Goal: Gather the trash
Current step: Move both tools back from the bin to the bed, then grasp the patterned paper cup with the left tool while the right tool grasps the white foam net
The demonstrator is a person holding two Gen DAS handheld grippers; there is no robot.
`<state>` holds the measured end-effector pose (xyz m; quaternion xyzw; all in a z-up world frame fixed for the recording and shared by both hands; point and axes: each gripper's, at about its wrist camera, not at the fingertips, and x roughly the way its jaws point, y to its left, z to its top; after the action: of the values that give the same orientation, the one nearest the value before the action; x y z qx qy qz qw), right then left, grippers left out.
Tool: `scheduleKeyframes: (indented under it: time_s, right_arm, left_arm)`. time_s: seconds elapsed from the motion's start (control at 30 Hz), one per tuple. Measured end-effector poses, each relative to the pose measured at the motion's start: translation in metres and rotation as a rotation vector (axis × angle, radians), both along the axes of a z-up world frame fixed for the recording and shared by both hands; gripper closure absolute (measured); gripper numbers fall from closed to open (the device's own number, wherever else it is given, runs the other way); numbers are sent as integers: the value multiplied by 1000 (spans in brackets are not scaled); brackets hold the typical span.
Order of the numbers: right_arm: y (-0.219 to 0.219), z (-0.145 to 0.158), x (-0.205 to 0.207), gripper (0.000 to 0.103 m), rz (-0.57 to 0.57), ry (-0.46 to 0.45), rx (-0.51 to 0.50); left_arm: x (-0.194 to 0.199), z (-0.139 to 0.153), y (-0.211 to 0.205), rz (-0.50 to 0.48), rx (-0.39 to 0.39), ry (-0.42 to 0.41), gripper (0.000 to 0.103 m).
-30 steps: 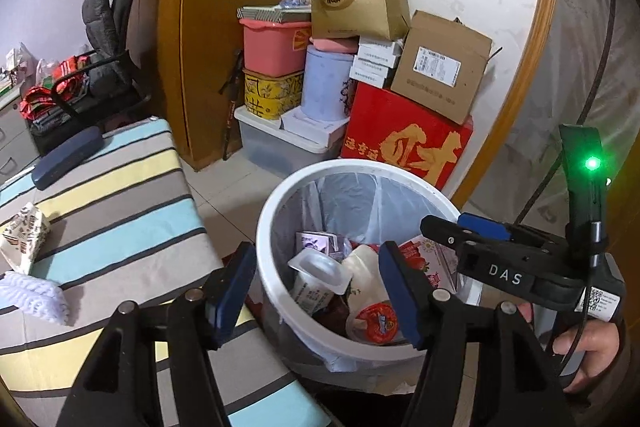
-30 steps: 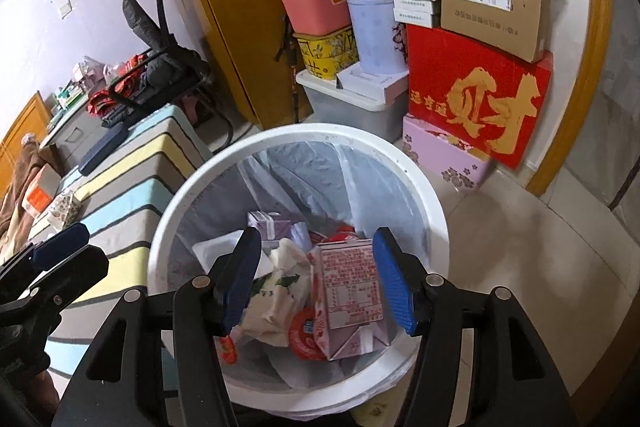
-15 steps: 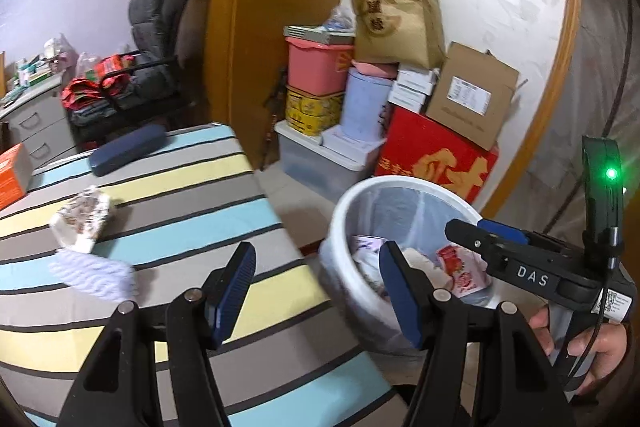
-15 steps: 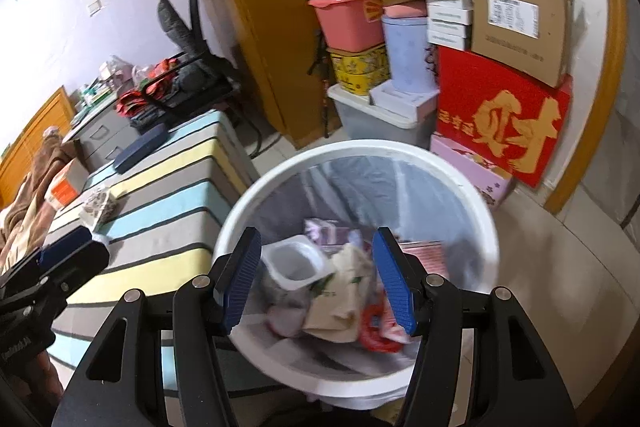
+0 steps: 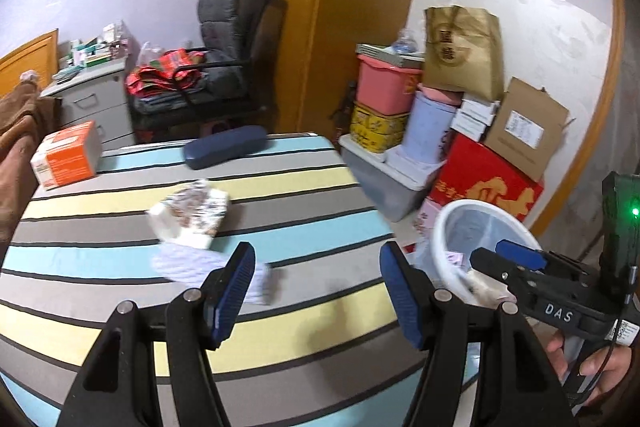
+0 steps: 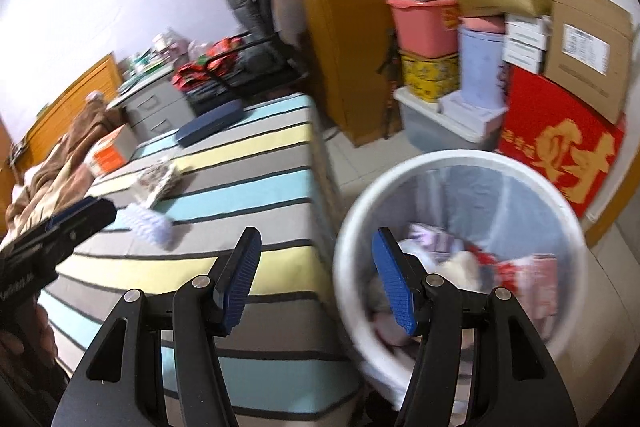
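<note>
A white trash bin [image 6: 460, 163] with a clear liner holds cartons and wrappers; it also shows in the left wrist view [image 5: 452, 223]. On the striped bed lie a crumpled patterned wrapper [image 5: 192, 215] and a white foam net [image 5: 192, 261], also in the right wrist view as the wrapper [image 6: 160, 177] and the net [image 6: 150, 221]. My left gripper [image 5: 316, 291] is open and empty over the bed, just right of the foam net. My right gripper [image 6: 316, 279] is open and empty at the bin's left rim; it also shows in the left wrist view [image 5: 508, 259].
An orange box [image 5: 66, 155] and a dark blue case [image 5: 224, 147] lie at the bed's far side. Stacked bins and boxes, with a red box [image 6: 560, 151], stand behind the bin. A chair [image 5: 224, 67] and grey drawers [image 5: 92, 99] stand beyond the bed.
Both grippers have swung left, from over the bin toward the bed. The wrapper and foam net have come into the middle of the left wrist view. Both stay open.
</note>
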<state>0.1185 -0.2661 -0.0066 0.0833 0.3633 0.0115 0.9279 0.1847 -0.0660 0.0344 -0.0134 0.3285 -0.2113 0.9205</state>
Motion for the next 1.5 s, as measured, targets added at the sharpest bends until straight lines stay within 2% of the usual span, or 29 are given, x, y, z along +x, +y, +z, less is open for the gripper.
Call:
scheduleKeyframes:
  time_s: [0.27, 0.57, 0.7, 0.87, 1.1, 1.4, 1.5]
  right_arm:
    - [39, -7, 18, 43, 120, 11, 2]
    - [80, -20, 37, 43, 256, 44, -12]
    - [99, -25, 46, 43, 335, 41, -34]
    - [113, -31, 56, 43, 423, 36, -46]
    - [135, -35, 68, 43, 522, 31, -95]
    - [147, -49, 91, 43, 590, 139, -63]
    - [147, -50, 90, 43, 586, 139, -54]
  left_arm:
    - [21, -2, 52, 114, 7, 10, 36]
    - [51, -10, 79, 136, 15, 38, 35]
    - [69, -17, 85, 120, 8, 65, 34]
    - [94, -28, 83, 100, 49, 93, 34]
    - [127, -47, 83, 44, 15, 165, 34]
    - [151, -65, 85, 17, 5, 228, 34]
    - [155, -72, 81, 2, 7, 248, 34]
